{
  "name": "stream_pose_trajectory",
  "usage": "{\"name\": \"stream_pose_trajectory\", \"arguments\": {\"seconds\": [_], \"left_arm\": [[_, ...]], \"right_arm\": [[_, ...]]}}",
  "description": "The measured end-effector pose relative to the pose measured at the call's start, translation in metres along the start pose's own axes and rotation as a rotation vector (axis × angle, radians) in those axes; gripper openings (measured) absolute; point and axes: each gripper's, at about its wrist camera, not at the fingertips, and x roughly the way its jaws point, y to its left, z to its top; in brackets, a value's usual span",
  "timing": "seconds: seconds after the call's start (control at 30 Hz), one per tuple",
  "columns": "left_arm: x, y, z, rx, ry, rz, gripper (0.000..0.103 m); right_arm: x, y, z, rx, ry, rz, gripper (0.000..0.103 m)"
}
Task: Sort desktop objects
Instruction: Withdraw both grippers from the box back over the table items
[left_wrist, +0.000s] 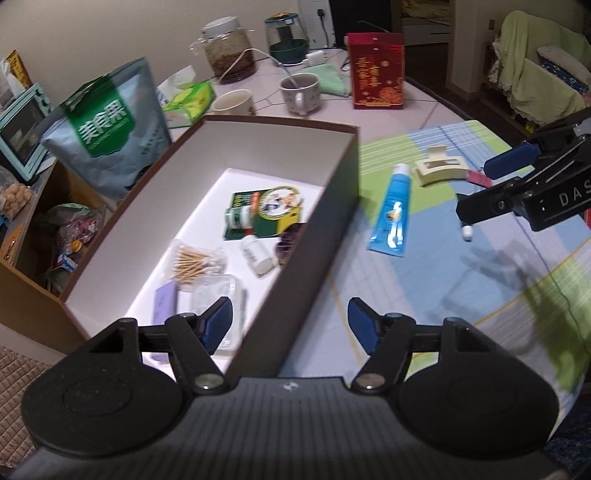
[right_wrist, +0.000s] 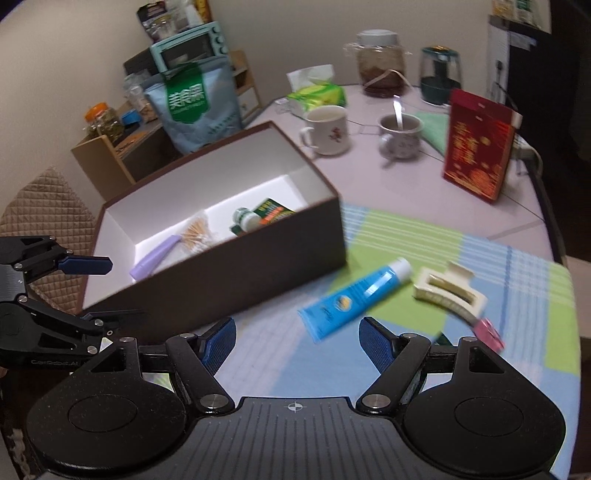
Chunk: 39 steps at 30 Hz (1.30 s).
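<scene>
A brown box (left_wrist: 314, 240) (right_wrist: 229, 277) with a white inside holds a green card with a small bottle (left_wrist: 266, 210), cotton swabs (left_wrist: 194, 262), a purple tube (right_wrist: 155, 256) and other small items. On the checked cloth to its right lie a blue tube (left_wrist: 391, 210) (right_wrist: 354, 299), a cream hair claw (left_wrist: 439, 166) (right_wrist: 447, 291) and a small pink item (right_wrist: 489, 332). My left gripper (left_wrist: 290, 328) (right_wrist: 110, 291) hovers open over the box's near right wall, holding nothing. My right gripper (right_wrist: 298, 345) (left_wrist: 484, 188) is open and empty, just short of the blue tube.
Behind the box stand two mugs (right_wrist: 327, 127) (right_wrist: 400, 138), a red carton (right_wrist: 478, 146), a blue-green snack bag (left_wrist: 107, 133), a tissue pack (right_wrist: 319, 94) and two jars (right_wrist: 378, 61). A teal toaster oven (right_wrist: 190, 48) and a wooden shelf (right_wrist: 107, 155) stand left. A quilted chair (right_wrist: 40, 206) is near left.
</scene>
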Motion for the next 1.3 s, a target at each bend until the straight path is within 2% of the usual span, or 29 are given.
{"name": "stream_pose_trajectory", "arguments": {"seconds": [0.33, 0.57, 0.93, 1.3], "left_arm": [[0.01, -0.051, 0.001, 0.007, -0.007, -0.066, 0.07], [0.016, -0.081, 0.003, 0.034, -0.018, -0.084, 0.07], [0.031, -0.099, 0.018, 0.045, -0.014, -0.09, 0.07], [0.058, -0.101, 0.035, 0.057, 0.012, -0.097, 0.07]], "right_arm": [[-0.027, -0.05, -0.041, 0.104, 0.011, -0.067, 0.077], [-0.035, -0.069, -0.058, 0.133, 0.038, -0.109, 0.077], [-0.039, -0.081, -0.058, 0.108, 0.027, -0.128, 0.077], [-0.023, -0.101, -0.047, 0.111, 0.049, -0.141, 0.077]]}}
